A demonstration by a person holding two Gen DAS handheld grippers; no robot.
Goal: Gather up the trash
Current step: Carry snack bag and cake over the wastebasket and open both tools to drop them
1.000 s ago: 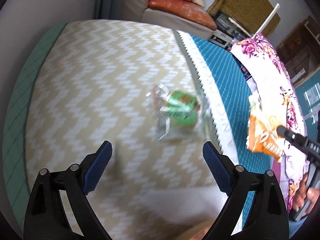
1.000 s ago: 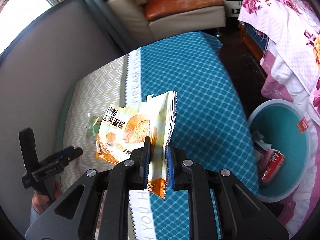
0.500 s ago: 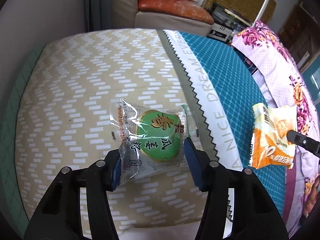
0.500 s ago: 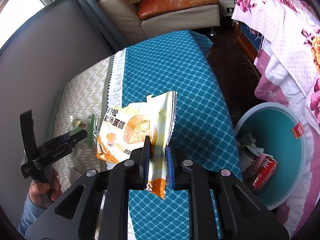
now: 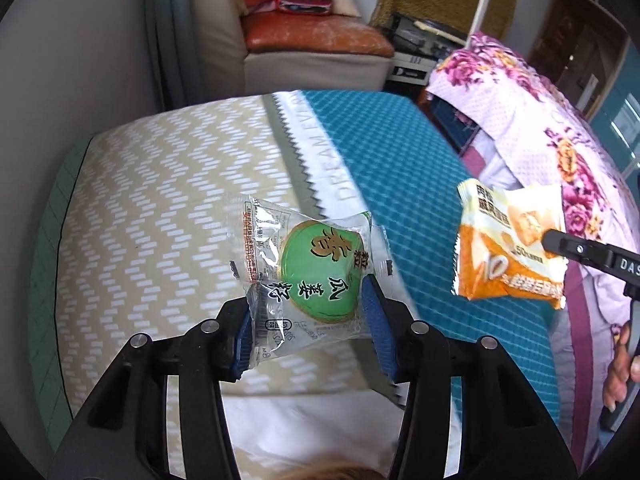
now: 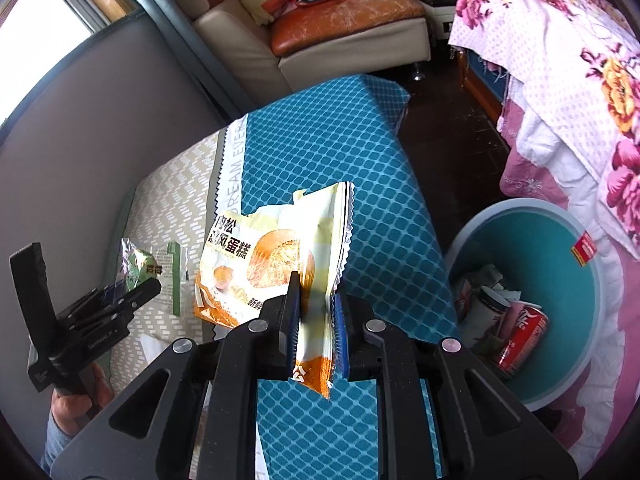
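My left gripper [image 5: 310, 320] is shut on a clear wrapper with a green round label [image 5: 308, 268] and holds it above the table. It also shows in the right wrist view [image 6: 138, 268]. My right gripper [image 6: 318, 312] is shut on an orange and white cake wrapper [image 6: 272, 260], held up above the teal part of the tablecloth. That wrapper shows at the right of the left wrist view [image 5: 508, 256]. A teal round bin [image 6: 560, 264] stands on the floor to the right of the table, with a red can [image 6: 524, 332] and other trash inside.
The table [image 5: 160, 208] has a beige zigzag cloth on the left and a teal cloth [image 6: 332, 152] on the right. A floral pink sheet [image 6: 568, 64] drapes over furniture right of the bin. A sofa [image 6: 340, 28] stands behind the table.
My left gripper has closed on the green-label wrapper and lifted it off the table. My right gripper has kept the orange wrapper and shifted toward the bin side.
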